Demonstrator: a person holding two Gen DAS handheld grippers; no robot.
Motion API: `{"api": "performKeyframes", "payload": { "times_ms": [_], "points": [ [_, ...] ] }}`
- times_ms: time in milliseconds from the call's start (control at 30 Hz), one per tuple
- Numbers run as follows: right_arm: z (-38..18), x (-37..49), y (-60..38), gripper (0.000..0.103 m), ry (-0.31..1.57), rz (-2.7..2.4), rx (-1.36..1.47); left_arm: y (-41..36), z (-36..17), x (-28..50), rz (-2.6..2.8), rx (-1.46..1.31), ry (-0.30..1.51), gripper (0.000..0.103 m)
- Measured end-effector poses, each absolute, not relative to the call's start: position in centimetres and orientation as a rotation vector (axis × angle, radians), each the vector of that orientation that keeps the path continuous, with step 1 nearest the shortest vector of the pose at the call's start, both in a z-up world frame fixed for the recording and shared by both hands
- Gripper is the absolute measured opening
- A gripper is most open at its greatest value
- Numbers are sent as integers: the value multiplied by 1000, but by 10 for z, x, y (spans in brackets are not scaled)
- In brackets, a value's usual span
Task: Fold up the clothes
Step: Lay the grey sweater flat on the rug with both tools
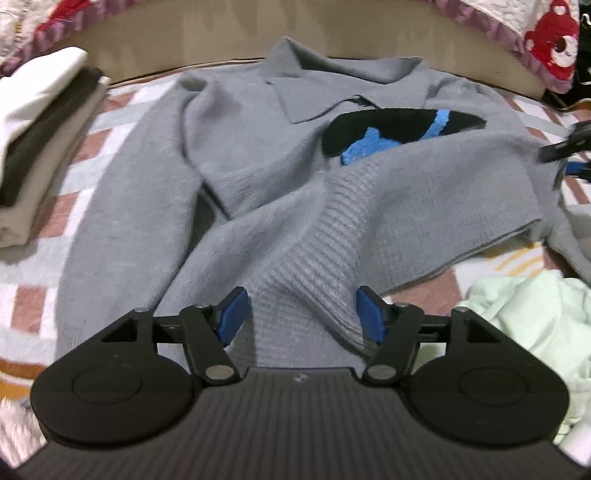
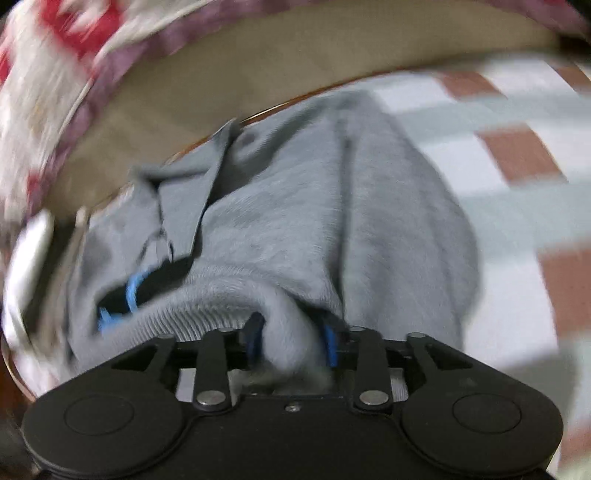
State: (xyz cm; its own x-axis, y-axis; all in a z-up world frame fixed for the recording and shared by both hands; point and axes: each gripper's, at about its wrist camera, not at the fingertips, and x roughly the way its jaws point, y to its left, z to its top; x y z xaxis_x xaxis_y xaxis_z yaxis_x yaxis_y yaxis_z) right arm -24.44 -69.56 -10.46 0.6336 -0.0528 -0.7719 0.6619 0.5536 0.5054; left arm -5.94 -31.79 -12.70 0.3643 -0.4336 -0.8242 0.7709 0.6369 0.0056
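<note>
A grey knit collared sweater [image 1: 258, 155] with a black and blue patch [image 1: 391, 133] lies on the checked bedspread, its lower part folded up over the chest. My left gripper [image 1: 301, 314] is open, its blue pads on either side of the ribbed hem [image 1: 306, 288], not closed on it. In the right wrist view my right gripper [image 2: 293, 341] is shut on a bunched fold of the same sweater [image 2: 332, 221]. The right gripper also shows at the right edge of the left wrist view [image 1: 569, 147]. The right view is motion-blurred.
A stack of folded clothes [image 1: 40, 140], white, dark and beige, sits at the left. A pale green garment [image 1: 532, 317] lies crumpled at the right. A beige headboard [image 1: 221, 33] and red-and-white pillows [image 1: 546, 40] line the far side. The checked bedspread [image 2: 517, 155] extends to the right.
</note>
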Motion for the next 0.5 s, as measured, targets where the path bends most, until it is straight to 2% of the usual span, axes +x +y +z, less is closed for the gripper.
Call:
{"api": "performKeyframes", "payload": {
  "times_ms": [67, 200, 267, 400, 500],
  "points": [
    [-89, -264, -683, 55, 743, -536, 863, -321, -125, -67, -814, 461, 856, 64],
    [-68, -290, -637, 58, 670, -588, 625, -329, -129, -78, -833, 526, 820, 64],
    [-73, -298, -628, 57, 616, -460, 697, -335, -135, -80, -826, 564, 828, 65],
    [-92, -294, -620, 55, 634, -327, 745, -343, -147, -73, -784, 585, 880, 78],
    [-106, -288, -623, 55, 638, -336, 767, -345, -153, -66, -767, 561, 918, 80]
  ]
}}
